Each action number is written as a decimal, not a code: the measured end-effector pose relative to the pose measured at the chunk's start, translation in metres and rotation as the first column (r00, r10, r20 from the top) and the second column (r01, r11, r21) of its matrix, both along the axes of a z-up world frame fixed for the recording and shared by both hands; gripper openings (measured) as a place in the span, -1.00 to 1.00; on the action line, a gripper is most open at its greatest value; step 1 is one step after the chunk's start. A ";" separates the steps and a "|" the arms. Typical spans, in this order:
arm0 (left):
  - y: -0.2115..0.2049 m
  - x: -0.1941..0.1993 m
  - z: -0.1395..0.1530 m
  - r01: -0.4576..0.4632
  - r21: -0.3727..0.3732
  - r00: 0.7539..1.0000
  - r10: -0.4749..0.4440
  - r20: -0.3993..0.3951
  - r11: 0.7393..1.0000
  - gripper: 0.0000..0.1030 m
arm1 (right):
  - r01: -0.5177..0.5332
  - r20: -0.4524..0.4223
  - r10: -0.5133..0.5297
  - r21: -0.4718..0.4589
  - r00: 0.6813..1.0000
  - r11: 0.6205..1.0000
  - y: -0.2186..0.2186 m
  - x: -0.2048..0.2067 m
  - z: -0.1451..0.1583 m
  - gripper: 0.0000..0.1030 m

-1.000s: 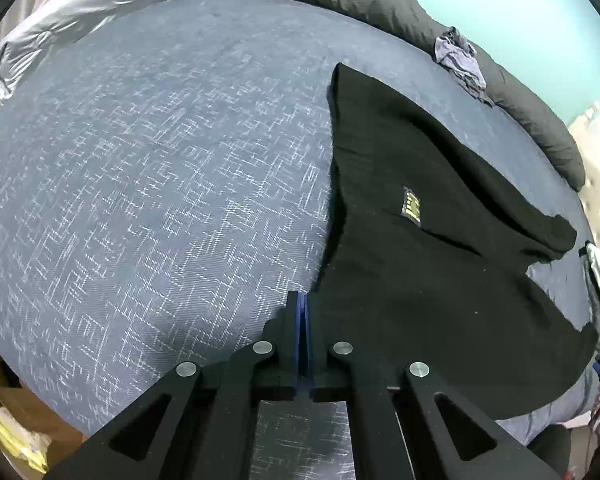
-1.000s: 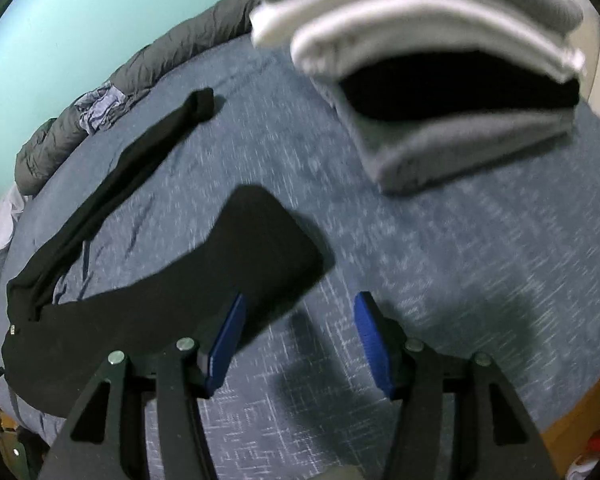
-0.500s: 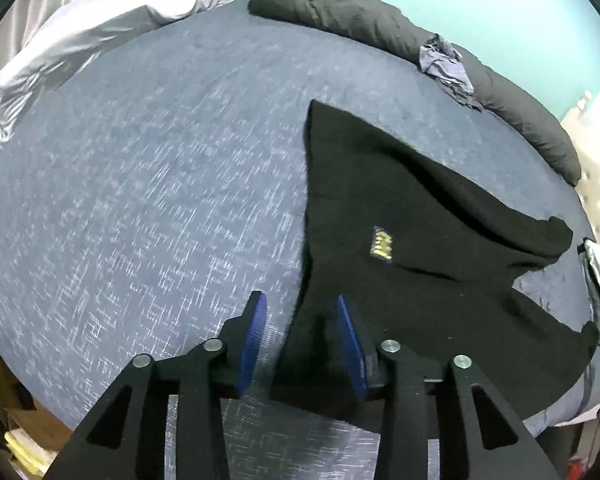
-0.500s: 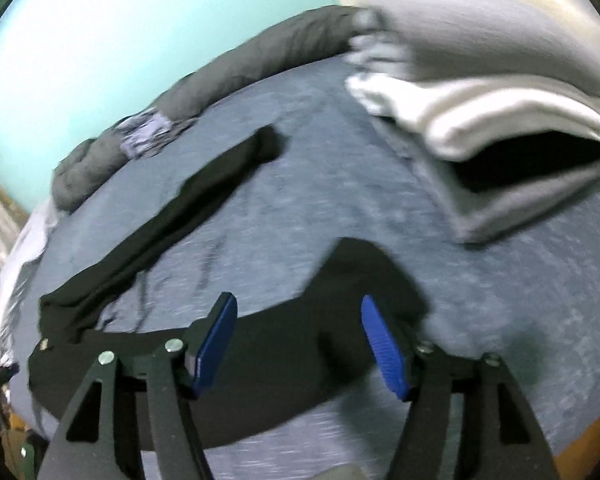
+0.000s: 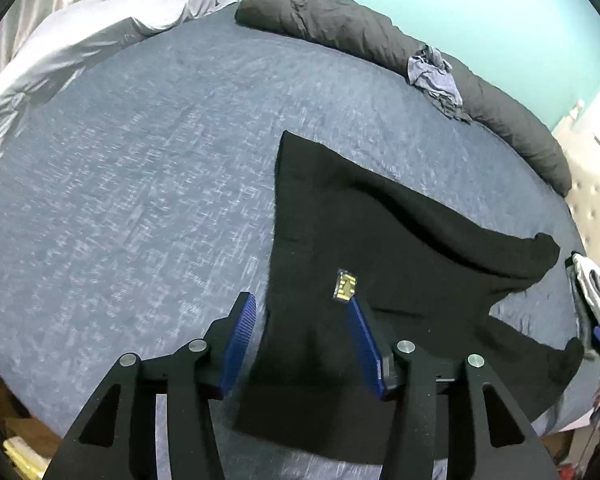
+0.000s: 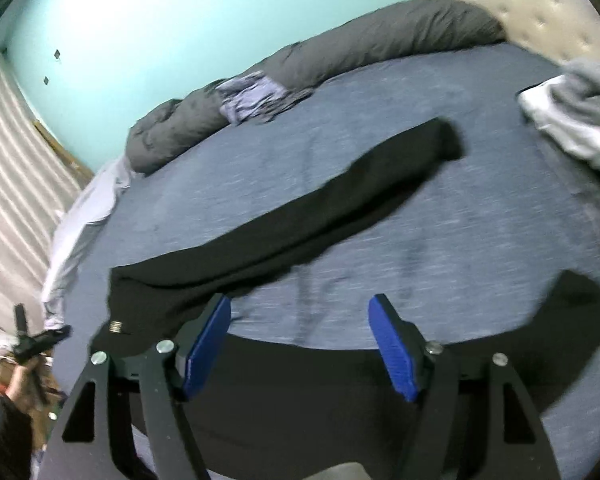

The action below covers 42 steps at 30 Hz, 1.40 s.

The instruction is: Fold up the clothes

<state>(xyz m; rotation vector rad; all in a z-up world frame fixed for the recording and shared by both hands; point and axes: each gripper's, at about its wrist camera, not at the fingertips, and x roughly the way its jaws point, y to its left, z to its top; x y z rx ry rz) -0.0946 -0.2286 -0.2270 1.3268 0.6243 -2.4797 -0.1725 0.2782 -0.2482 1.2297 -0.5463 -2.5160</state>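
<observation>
Black trousers (image 5: 380, 240) lie spread on a blue bed cover (image 5: 140, 200), both legs pointing to the right, a small gold label (image 5: 346, 286) near the waist. My left gripper (image 5: 302, 312) is open above the waist end, with black cloth showing between its blue pads. From the right wrist view the trousers (image 6: 300, 216) show both legs apart. My right gripper (image 6: 300, 320) hovers open over the near leg, with nothing between its pads.
A rolled dark grey duvet (image 5: 380, 32) lines the far edge, with a crumpled lilac cloth (image 5: 434, 76) on it. A folded stack of grey and white clothes (image 6: 572, 120) sits at the right. A pale sheet (image 5: 80, 48) lies at the left. A person's hand (image 6: 24, 372) holds the other gripper.
My left gripper was shut on the waist edge a second ago; it has opened and let the cloth go. My right gripper has swung left, away from the folded stack, toward the trouser legs.
</observation>
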 end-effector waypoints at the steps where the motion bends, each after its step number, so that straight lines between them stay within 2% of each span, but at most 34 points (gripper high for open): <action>1: 0.000 -0.004 -0.006 0.000 0.002 1.000 0.000 0.001 1.000 0.02 | -0.013 0.010 0.013 -0.014 1.000 1.000 -0.017 -0.005 -0.007 0.42; 8: -0.013 -0.024 -0.049 -0.051 0.066 0.999 0.052 -0.014 0.997 0.02 | -0.101 0.085 0.108 -0.084 0.991 0.991 -0.121 -0.028 -0.061 0.42; 12: -0.017 -0.024 -0.066 -0.080 0.092 0.996 0.084 -0.034 0.992 0.02 | -0.175 0.096 0.176 -0.016 0.980 0.984 -0.165 -0.032 -0.088 0.42; 16: -0.013 -0.018 -0.082 -0.103 0.118 0.991 0.112 -0.072 0.988 0.00 | -0.255 0.144 0.249 0.026 0.958 0.966 -0.201 -0.035 -0.117 0.42; 18: -0.012 -0.019 -0.086 -0.115 0.135 0.989 0.126 -0.074 0.984 0.00 | -0.314 0.146 0.300 0.081 0.943 0.946 -0.218 -0.033 -0.121 0.42; 20: -0.011 -0.022 -0.084 -0.112 0.135 0.989 0.124 -0.084 0.984 0.00 | -0.373 0.112 0.361 0.126 0.926 0.919 -0.235 -0.029 -0.117 0.42; 22: -0.008 -0.024 -0.081 -0.093 0.116 0.990 0.104 -0.095 0.989 -0.11 | -0.417 0.077 0.410 0.142 0.909 0.898 -0.248 -0.026 -0.114 0.42; 25: -0.005 -0.028 -0.080 -0.080 0.096 0.992 0.089 -0.091 0.992 -0.28 | -0.469 0.071 0.464 0.151 0.883 0.870 -0.265 -0.025 -0.119 0.42; 28: -0.007 -0.031 -0.082 -0.086 0.096 0.992 0.095 -0.086 0.992 -0.32 | -0.499 0.081 0.492 0.165 0.867 0.851 -0.273 -0.022 -0.125 0.40; 30: -0.010 -0.030 -0.083 -0.106 0.086 0.990 0.113 -0.082 0.991 -0.32 | -0.507 0.076 0.501 0.166 0.862 0.846 -0.274 -0.021 -0.127 0.31; 31: -0.011 -0.030 -0.083 -0.107 0.094 0.990 0.115 -0.082 0.990 -0.32 | -0.505 0.074 0.500 0.157 0.863 0.848 -0.272 -0.022 -0.127 0.09; 32: -0.012 -0.031 -0.083 -0.104 0.108 0.990 0.113 -0.083 0.989 -0.32 | -0.503 0.072 0.498 0.149 0.864 0.851 -0.271 -0.024 -0.127 -0.24; 34: -0.008 -0.034 -0.082 -0.086 0.110 0.992 0.095 -0.085 0.990 -0.34 | -0.503 0.071 0.499 0.143 0.864 0.852 -0.270 -0.026 -0.127 -0.56; 35: -0.006 -0.035 -0.081 -0.078 0.103 0.993 0.087 -0.085 0.992 -0.53 | -0.505 0.072 0.500 0.139 0.863 0.852 -0.269 -0.027 -0.127 -0.72; 37: -0.003 -0.037 -0.077 -0.065 0.087 0.993 0.073 -0.088 0.994 -0.81 | -0.504 0.076 0.499 0.137 0.863 0.852 -0.268 -0.027 -0.128 -0.85; 42: 0.003 -0.038 -0.056 -0.047 0.045 0.988 0.053 -0.142 0.998 -0.93 | -0.496 0.053 0.494 0.137 0.868 0.858 -0.267 -0.030 -0.121 -0.92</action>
